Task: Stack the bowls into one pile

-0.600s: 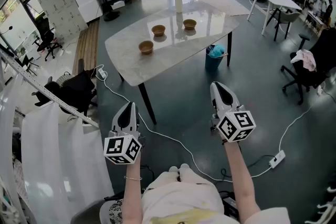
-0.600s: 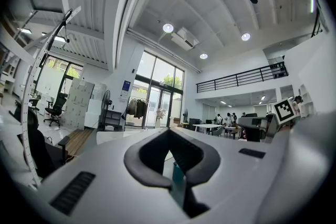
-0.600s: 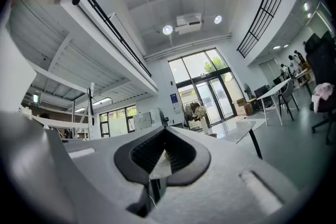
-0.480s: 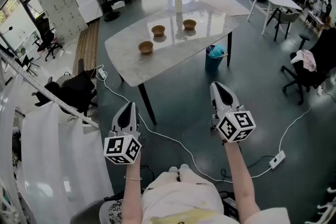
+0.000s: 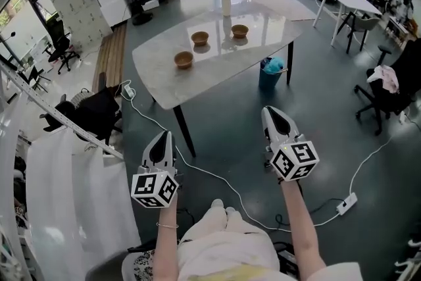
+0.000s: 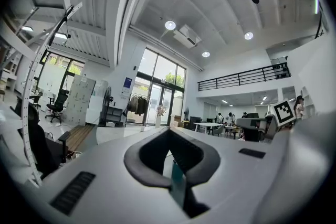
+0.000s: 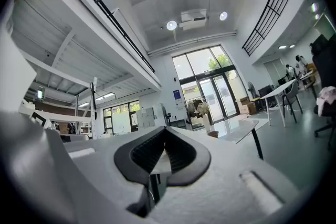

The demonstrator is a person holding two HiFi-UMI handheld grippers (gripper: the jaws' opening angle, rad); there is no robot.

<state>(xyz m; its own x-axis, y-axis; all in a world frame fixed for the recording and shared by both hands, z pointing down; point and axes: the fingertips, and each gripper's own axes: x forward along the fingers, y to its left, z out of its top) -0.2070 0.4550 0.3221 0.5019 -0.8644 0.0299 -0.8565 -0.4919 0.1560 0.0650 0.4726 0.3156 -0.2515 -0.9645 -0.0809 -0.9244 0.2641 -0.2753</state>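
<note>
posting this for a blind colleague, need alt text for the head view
A person holds the left hand-held gripper and right hand-held gripper, both shut and empty, toward a white table ahead. Three brown bowls sit apart on it, near a vase of flowers.

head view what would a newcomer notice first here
Three brown bowls sit apart on the white marble table, near a vase of flowers at its far edge. Closer in, the left gripper and right gripper hang shut and empty over the dark floor, short of the table.
</note>
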